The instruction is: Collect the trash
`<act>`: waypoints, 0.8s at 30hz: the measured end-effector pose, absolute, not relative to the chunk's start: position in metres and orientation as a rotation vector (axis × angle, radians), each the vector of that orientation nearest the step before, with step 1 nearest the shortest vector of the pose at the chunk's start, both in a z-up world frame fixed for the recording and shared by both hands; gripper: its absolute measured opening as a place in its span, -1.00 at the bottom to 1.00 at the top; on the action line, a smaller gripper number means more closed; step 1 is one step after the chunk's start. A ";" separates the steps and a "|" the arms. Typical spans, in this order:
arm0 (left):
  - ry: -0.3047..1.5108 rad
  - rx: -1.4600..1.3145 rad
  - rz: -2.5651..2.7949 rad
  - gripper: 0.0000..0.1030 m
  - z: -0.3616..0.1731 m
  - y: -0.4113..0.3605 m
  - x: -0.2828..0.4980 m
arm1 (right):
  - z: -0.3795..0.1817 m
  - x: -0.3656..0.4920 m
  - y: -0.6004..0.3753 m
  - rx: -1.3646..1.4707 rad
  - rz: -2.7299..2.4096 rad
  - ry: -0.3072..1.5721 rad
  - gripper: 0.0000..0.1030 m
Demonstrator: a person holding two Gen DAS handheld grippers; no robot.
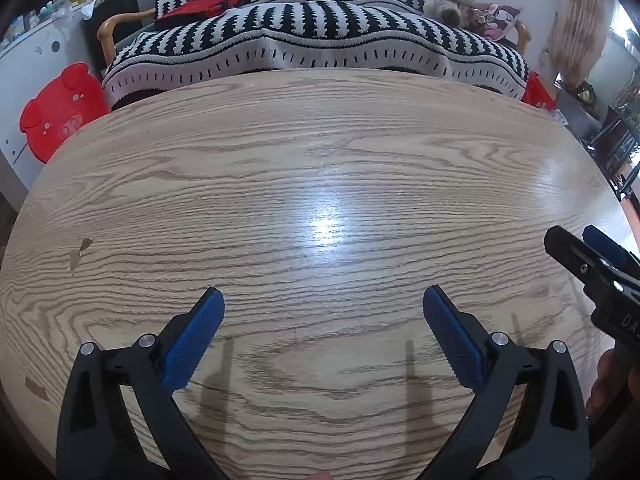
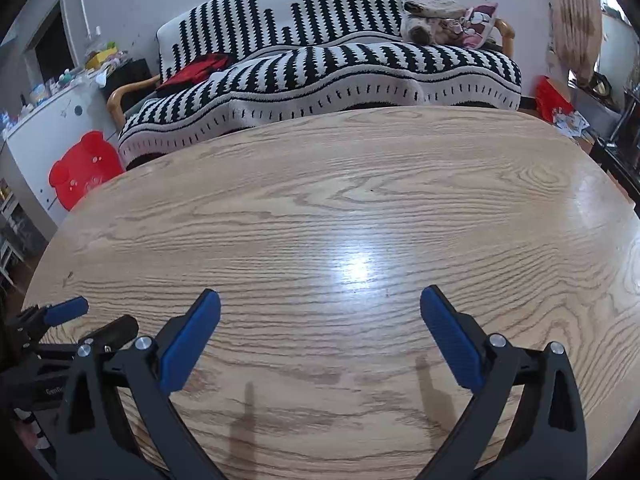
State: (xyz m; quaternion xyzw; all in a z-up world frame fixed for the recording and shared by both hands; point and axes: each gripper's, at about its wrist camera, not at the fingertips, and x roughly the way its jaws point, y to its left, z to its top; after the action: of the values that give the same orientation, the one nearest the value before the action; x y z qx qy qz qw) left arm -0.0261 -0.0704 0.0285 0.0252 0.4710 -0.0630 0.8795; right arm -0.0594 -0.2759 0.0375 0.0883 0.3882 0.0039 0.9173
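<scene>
No trash shows on the wooden table [image 1: 320, 152] in either view. My left gripper [image 1: 323, 300] is open and empty, its blue pads spread wide just above the near part of the table. My right gripper [image 2: 320, 300] is open and empty too, held over the same table [image 2: 360, 184]. The right gripper shows at the right edge of the left wrist view [image 1: 588, 252]. The left gripper shows at the left edge of the right wrist view [image 2: 80, 320].
A sofa with a black-and-white striped cover [image 1: 320, 36] stands right behind the table's far edge. A red pig-shaped stool [image 1: 60, 108] leans by a white cabinet [image 1: 28, 64] at the left. Red bags and clutter [image 2: 556, 100] lie on the floor at the right.
</scene>
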 end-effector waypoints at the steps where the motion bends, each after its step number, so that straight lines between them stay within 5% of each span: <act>1: 0.981 0.054 -0.128 0.87 0.028 -0.071 -0.026 | 0.037 -0.060 -0.275 0.175 0.010 0.801 0.88; 24: 1.010 0.032 -0.087 0.87 0.025 -0.065 -0.023 | 0.033 -0.059 -0.279 0.148 0.007 0.827 0.88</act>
State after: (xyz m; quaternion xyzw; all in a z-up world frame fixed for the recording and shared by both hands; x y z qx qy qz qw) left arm -0.0227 -0.0648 0.0246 0.0153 0.4836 -0.0418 0.8741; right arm -0.0585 -0.2787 0.0331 0.0718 0.4014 0.0035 0.9131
